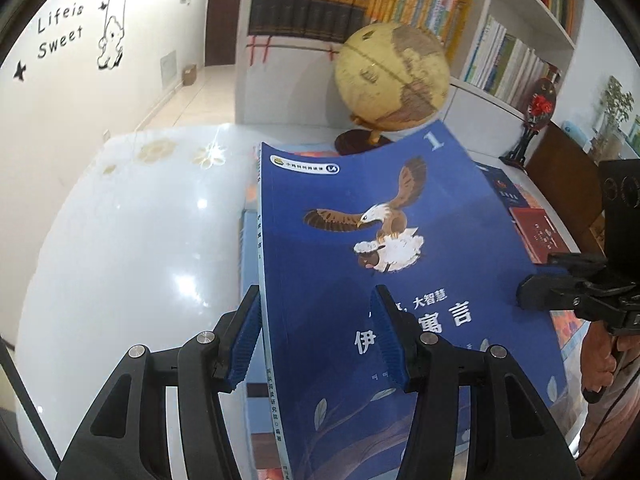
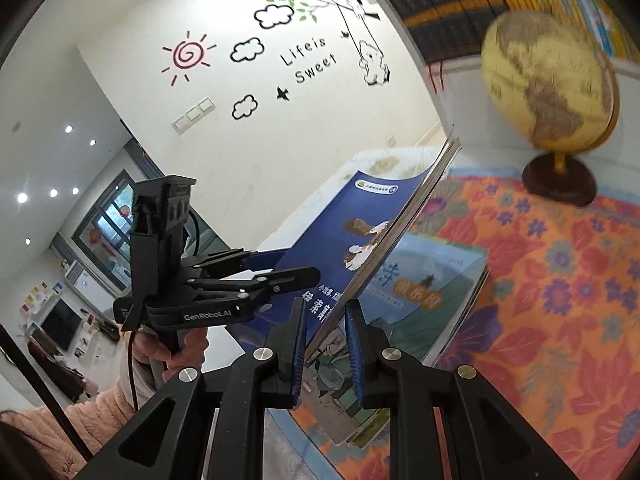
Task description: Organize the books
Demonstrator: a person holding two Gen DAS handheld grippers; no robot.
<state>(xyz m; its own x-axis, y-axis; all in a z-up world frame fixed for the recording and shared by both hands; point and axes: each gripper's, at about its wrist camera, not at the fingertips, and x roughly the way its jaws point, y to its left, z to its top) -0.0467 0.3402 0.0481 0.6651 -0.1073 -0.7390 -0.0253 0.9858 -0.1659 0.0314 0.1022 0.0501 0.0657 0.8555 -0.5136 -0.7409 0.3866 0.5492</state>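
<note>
Standing behind blue book [image 1: 380, 240]: globe [image 1: 392, 76].

Globe [image 1: 391, 74]: yellowish, on a dark round base, standing on the surface [image 1: 120, 240].
Wall decal [image 2: 308, 60]: "Life is Sweet", with sun, clouds, tree swing.
Cloth [image 2: 560, 280]: orange floral, under the globe.
Plant [image 1: 616, 108]: far right.

Both handheld tools, the left tool [image 1: 316, 336] and the right tool [image 2: 326, 354], are matte black plastic with ribbed blue pads [image 2: 356, 360], round silver screws [image 1: 205, 337] and white "GenRobot.AI" lettering [image 2: 208, 314], a dark cable [image 2: 131, 368] at lower left trailing past a quilted pale-pink sleeve [image 2: 92, 412].
</note>
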